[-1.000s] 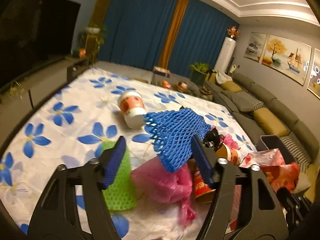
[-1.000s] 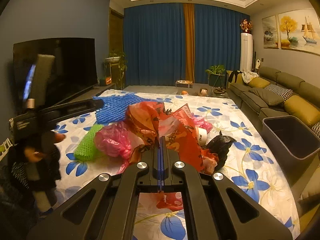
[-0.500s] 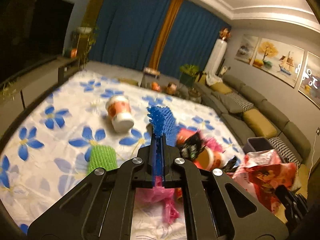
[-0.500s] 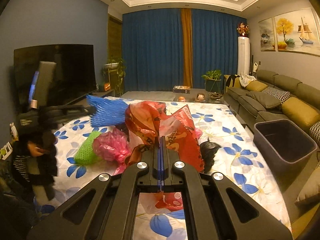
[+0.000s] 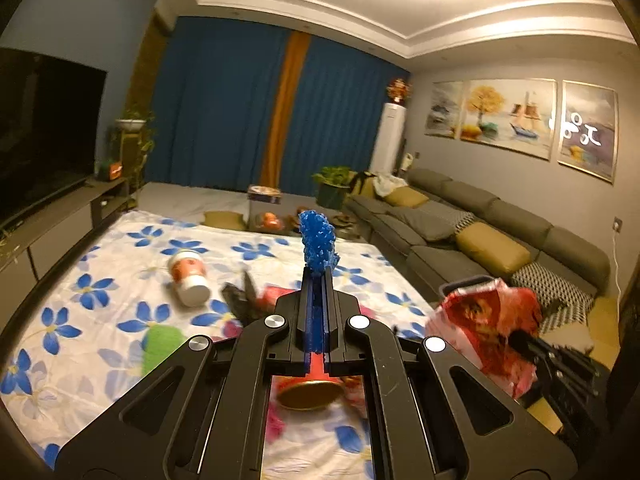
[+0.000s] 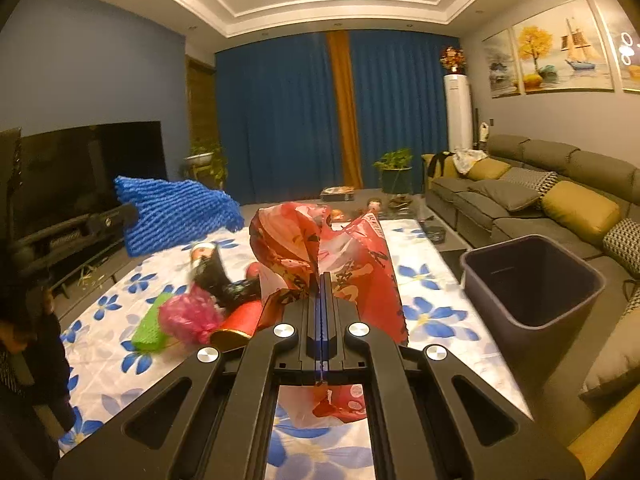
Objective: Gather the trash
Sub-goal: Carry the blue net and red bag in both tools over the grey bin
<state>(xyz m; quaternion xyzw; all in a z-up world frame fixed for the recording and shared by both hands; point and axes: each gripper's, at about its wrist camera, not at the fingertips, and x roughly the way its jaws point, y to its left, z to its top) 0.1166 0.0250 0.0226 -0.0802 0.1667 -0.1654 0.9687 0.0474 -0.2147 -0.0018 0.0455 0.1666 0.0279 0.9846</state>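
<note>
We pick the bin (image 6: 532, 280) as our landmark; it is a dark, open tub on the floor between the bench (image 6: 424, 280) and the sofa.

Far to the left of the bin, our left gripper (image 5: 316, 280) is clenched on the blue foam net (image 5: 318, 242). The net sticks out past the tips, up in the air above the bench.

Under it, also left of the bin, more trash lies on the flowered bench: a green net (image 6: 150, 328), a pink bag (image 6: 188, 316), a red can (image 6: 240, 320) and a paper cup (image 5: 188, 276) on its side.

Closer to the bin, our right gripper (image 6: 320, 280) is clenched on the red plastic bag (image 6: 320, 248). The bag puffs up in front of the tips and hangs below them.

The bin sits to the right of both grippers and lower down. We think our right gripper is nearer, so the red bag should go in first. The blue net has to cross over the bench to get there.
</note>
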